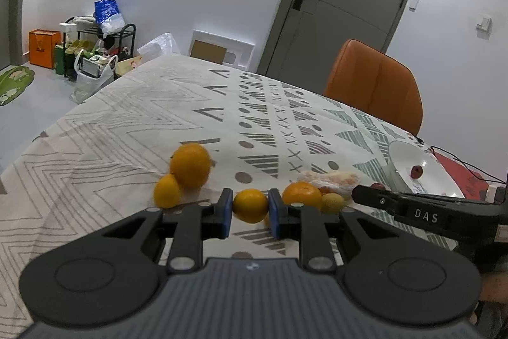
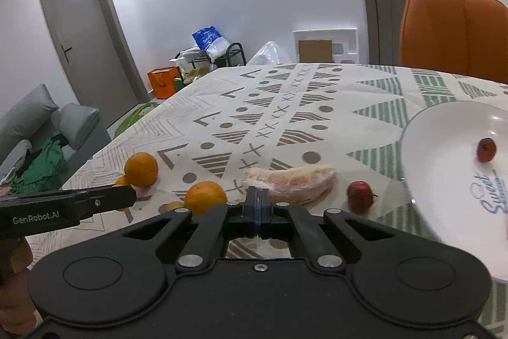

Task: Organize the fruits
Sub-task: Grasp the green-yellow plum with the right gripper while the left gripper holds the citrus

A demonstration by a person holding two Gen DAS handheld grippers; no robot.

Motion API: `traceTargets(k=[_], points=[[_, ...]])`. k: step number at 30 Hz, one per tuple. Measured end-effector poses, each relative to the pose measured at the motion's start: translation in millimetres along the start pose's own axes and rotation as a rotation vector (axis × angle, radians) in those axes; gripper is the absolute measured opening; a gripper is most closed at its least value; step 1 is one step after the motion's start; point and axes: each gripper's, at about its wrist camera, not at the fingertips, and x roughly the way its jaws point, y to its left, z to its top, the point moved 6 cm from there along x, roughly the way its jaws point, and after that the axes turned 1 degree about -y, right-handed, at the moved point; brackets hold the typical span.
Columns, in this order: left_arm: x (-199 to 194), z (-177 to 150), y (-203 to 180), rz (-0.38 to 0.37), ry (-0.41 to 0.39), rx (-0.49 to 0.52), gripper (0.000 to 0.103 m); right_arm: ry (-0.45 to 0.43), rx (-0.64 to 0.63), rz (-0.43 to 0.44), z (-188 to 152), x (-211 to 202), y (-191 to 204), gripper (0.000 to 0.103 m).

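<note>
Stock on your surface (image 2: 285,116), largest to smallest:

1. Surface, covered by a patterned cloth of chevrons, triangles, dots and crosses; an orange chair (image 2: 451,30) stands at its far edge.
2. White plate (image 2: 444,154), at the right side of the surface, with blue lettering on it; one small red fruit (image 2: 486,150) lies inside.
3. Your left hand-held gripper (image 1: 250,207): its blue pads press on either side of a small orange (image 1: 250,205), pinching it just above the cloth.
4. Your right hand-held gripper (image 2: 257,208): fingers pressed together with nothing between them, its tips just in front of the wrapped segment.
5. Wrapped citrus segment (image 2: 289,183), pale pink-orange in clear film, lying near the middle of the surface, between the oranges and the plate.
6. Large orange (image 1: 190,165), left of the group, touching a smaller yellow-orange fruit (image 1: 167,191) beside it.
7. Second orange (image 1: 301,195), just right of your left gripper, beside the wrapped segment.
8. Small yellowish fruit (image 1: 331,203), right beside that second orange.
9. Second small red fruit (image 2: 360,193), on the cloth between the wrapped segment and the plate rim, apart from both
</note>
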Motion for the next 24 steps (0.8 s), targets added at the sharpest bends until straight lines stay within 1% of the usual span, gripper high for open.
traceTargets(k=[3, 4, 5, 8, 9, 10, 12, 13, 17, 18, 19, 20, 24], points=[[0, 0, -4, -0.004, -0.002, 0.006, 0.022, 0.018, 0.01, -0.004, -4, -1, -4, 0.0], [1, 0, -5, -0.004, -0.001, 0.006, 0.022, 0.03, 0.022, -0.007, -6, -1, -5, 0.007], [1, -1, -5, -0.004, 0.0, 0.006, 0.022, 0.037, 0.03, -0.004, -8, 0, -6, 0.009], [1, -3, -5, -0.004, 0.004, 0.005, 0.022, 0.038, 0.018, -0.011, -11, 0, -4, 0.023], [1, -3, -5, -0.003, 0.006, 0.007, 0.022, 0.038, 0.018, -0.008, -11, 1, -4, 0.026], [1, -4, -4, -0.001, 0.007, 0.007, 0.022, 0.04, 0.017, -0.005, -11, 2, -2, 0.033], [1, -3, -2, 0.002, 0.007, 0.004, 0.022, 0.044, 0.012, -0.007, -12, 5, 0, 0.043], [1, -3, 0, 0.005, 0.006, 0.002, 0.022, 0.046, 0.007, -0.008, -12, 7, 2, 0.045], [0, -2, 4, 0.01, 0.004, -0.009, 0.022, 0.058, -0.009, -0.005, -12, 18, 8, 0.045], [0, -2, 5, 0.01, 0.005, -0.011, 0.022, 0.057, -0.015, -0.002, -12, 21, 9, 0.042], [0, -2, 5, 0.01, 0.005, -0.01, 0.022, 0.058, -0.019, 0.0, -12, 23, 10, 0.026], [0, -2, 5, 0.009, 0.005, -0.009, 0.022, 0.062, -0.02, 0.003, -12, 25, 10, 0.024], [2, -1, 0, 0.001, 0.01, 0.004, 0.022, 0.043, -0.022, 0.009, -10, 19, 11, 0.024]])
